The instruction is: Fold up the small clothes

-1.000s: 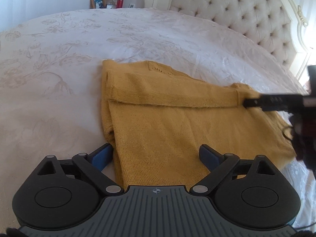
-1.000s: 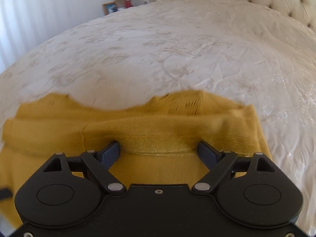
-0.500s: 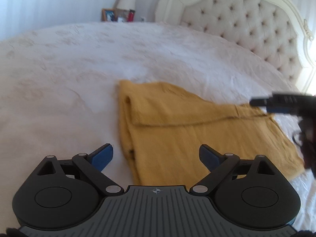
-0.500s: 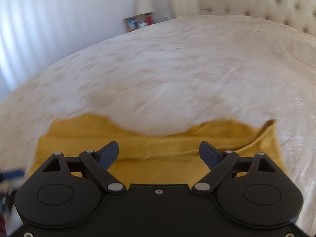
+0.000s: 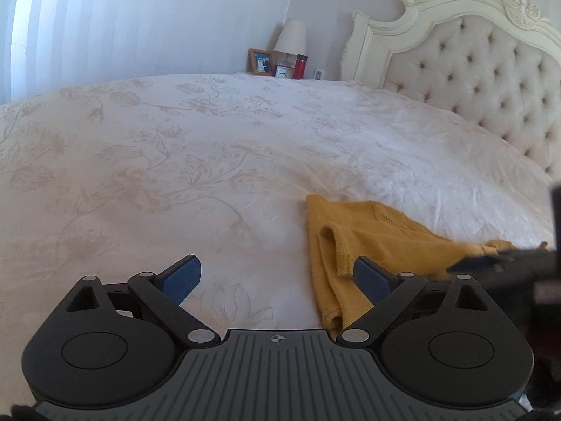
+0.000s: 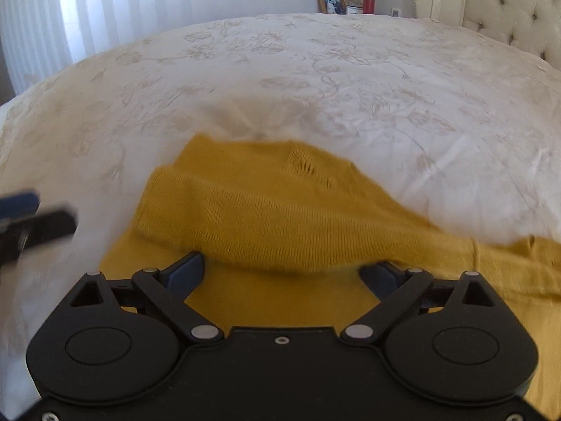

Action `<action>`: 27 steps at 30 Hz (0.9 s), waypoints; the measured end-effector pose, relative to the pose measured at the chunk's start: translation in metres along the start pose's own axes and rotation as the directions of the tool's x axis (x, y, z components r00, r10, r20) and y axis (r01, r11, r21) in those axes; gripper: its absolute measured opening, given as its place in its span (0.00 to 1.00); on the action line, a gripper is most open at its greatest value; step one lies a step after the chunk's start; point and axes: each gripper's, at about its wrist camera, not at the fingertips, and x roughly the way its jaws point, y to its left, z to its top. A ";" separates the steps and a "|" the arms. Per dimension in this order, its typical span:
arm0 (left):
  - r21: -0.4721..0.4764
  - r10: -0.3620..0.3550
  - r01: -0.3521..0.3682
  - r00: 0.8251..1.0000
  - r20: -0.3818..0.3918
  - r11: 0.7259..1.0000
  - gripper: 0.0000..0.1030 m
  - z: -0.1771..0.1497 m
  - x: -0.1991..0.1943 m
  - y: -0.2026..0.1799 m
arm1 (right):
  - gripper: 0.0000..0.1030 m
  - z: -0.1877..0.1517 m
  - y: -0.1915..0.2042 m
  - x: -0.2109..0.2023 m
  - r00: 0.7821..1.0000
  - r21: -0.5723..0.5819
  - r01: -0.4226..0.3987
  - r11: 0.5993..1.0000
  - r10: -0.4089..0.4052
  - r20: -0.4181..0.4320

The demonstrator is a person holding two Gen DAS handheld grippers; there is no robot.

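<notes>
Soft mustard-yellow knitted garment [image 6: 280,210] lies part-folded on the white floral bedspread [image 5: 210,161], limp, best pinched at an edge, left hand-held gripper [image 5: 277,277] wide and empty, right hand-held gripper [image 6: 282,273] opening, pads clear.

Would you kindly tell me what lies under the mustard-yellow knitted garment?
The mustard-yellow knitted garment lies on the white floral-embroidered bedspread, its upper part folded over itself. Whatever the folded layers cover cannot be seen.

Mustard-yellow knit garment [image 6: 287,217] on a white bedspread [image 5: 210,147] with a pale beige floral pattern.
</notes>
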 end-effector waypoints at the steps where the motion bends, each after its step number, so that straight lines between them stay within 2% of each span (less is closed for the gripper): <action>1: 0.000 -0.004 0.004 1.000 -0.006 1.000 0.92 -0.001 0.000 0.000 | 0.93 0.010 -0.004 0.008 1.000 0.018 0.009 1.000 -0.009 0.000; 4: 0.004 -0.023 0.023 0.999 -0.023 1.000 0.92 -0.003 0.003 -0.001 | 0.93 0.033 -0.020 0.018 0.998 0.080 0.050 0.996 -0.054 0.039; 6: 0.013 -0.033 0.033 0.999 -0.036 0.999 0.92 -0.004 0.005 -0.001 | 0.93 0.042 -0.034 0.014 0.995 0.143 0.051 0.988 -0.062 0.078; 9: 0.021 -0.053 0.054 0.997 -0.056 0.998 0.92 -0.006 0.007 -0.004 | 0.93 0.036 -0.057 -0.004 0.994 0.227 0.023 0.974 -0.047 0.103; 12: 0.037 -0.070 0.072 0.995 -0.068 0.997 0.92 -0.008 0.008 -0.008 | 0.93 0.014 -0.077 -0.025 0.994 0.229 0.043 0.973 -0.064 0.087; 16: 0.071 -0.087 0.095 0.991 -0.100 0.993 0.92 -0.012 0.011 -0.015 | 0.93 -0.033 -0.112 -0.047 0.993 0.237 0.117 0.965 -0.121 0.001; 19: 0.086 -0.084 0.096 0.988 -0.129 0.992 0.92 -0.016 0.016 -0.017 | 0.93 -0.074 -0.146 -0.064 0.978 0.281 0.209 0.937 -0.203 -0.051; 22: 0.103 -0.070 0.087 0.985 -0.159 0.991 0.92 -0.020 0.020 -0.018 | 0.94 -0.105 -0.172 -0.089 0.964 0.315 0.260 0.913 -0.265 -0.030; 27: 0.131 -0.057 0.080 0.983 -0.174 0.988 0.95 -0.025 0.024 -0.021 | 0.95 -0.132 -0.197 -0.116 0.943 0.422 0.322 0.848 -0.328 -0.061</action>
